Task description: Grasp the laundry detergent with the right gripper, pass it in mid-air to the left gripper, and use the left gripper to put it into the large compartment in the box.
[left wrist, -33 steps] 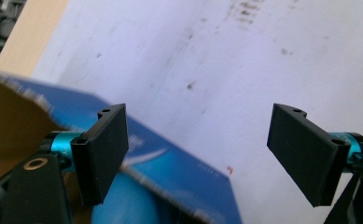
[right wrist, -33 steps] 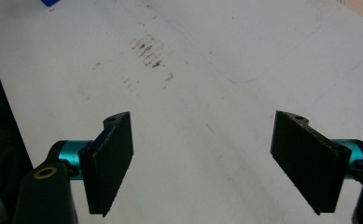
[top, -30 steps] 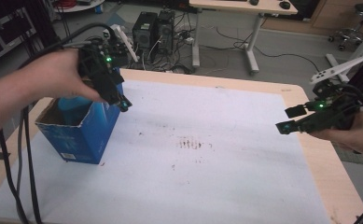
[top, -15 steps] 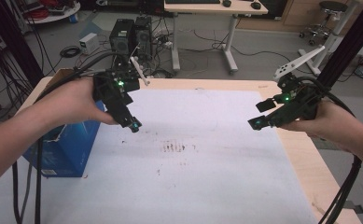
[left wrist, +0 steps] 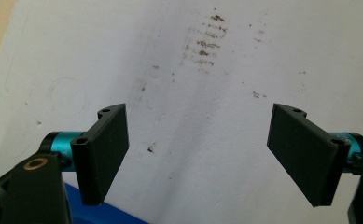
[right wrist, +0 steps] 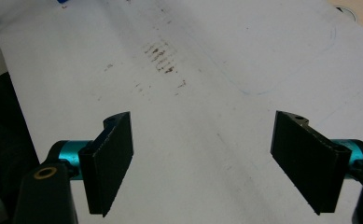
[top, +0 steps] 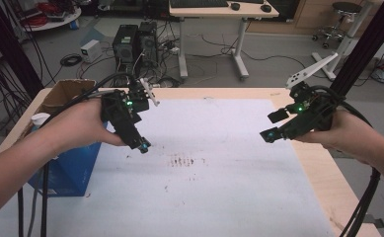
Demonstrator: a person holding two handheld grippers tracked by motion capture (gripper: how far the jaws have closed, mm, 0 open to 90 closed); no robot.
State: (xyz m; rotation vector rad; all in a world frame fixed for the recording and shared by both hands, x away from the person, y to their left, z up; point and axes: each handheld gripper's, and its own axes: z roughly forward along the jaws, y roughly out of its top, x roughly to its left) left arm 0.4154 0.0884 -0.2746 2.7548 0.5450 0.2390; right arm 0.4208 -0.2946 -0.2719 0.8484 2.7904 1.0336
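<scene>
White sheeting (top: 219, 197) covers the table (top: 323, 173), stained brown mid-way. Left gripper (top: 141, 145) and right gripper (top: 273, 126) hover well apart above it, jaws spread wide, holding nothing. Blue box (top: 68, 163) stands at left.
</scene>
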